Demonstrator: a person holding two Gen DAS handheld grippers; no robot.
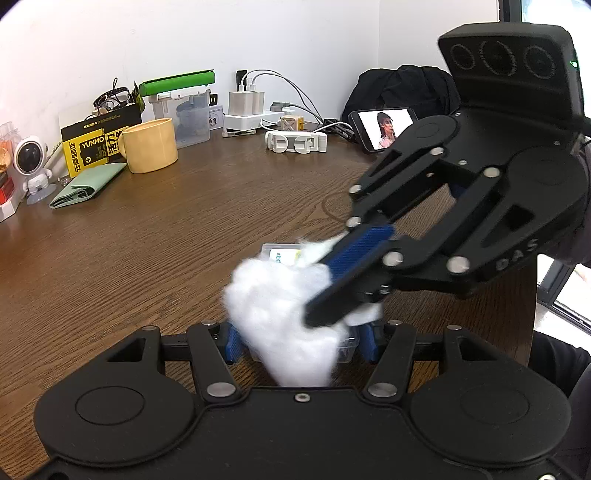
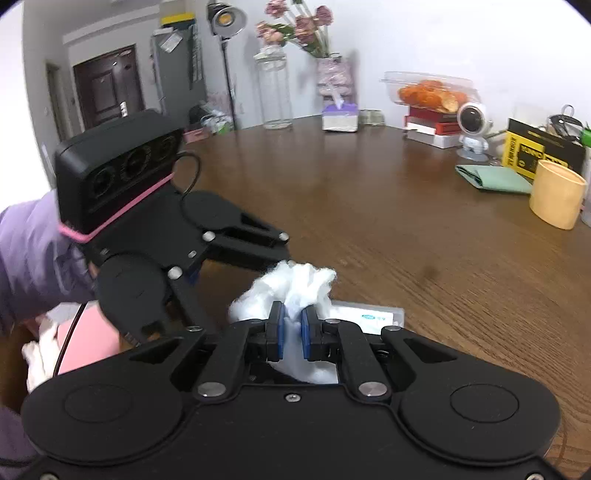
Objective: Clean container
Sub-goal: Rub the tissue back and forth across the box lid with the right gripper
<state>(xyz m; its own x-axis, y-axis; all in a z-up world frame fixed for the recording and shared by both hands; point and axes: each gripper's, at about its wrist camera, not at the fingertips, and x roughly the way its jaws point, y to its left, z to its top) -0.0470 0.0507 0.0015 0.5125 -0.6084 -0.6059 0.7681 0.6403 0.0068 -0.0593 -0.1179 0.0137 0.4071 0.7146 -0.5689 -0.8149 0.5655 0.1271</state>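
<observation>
Fluffy white cotton wad (image 2: 295, 288) over clear glossy plastic container (image 2: 369, 314), resting on grained, semi-gloss wood surface (image 2: 388, 229); matt black plastic claws.

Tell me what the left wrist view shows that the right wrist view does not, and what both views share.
Only the left wrist view shows a phone with a lit screen, white chargers and a green-lidded box. Only the right wrist view shows a vase of flowers, a lamp, a tissue box and a dark door. Both show the wad of cotton over the clear container, the yellow mug and the astronaut figure.
</observation>
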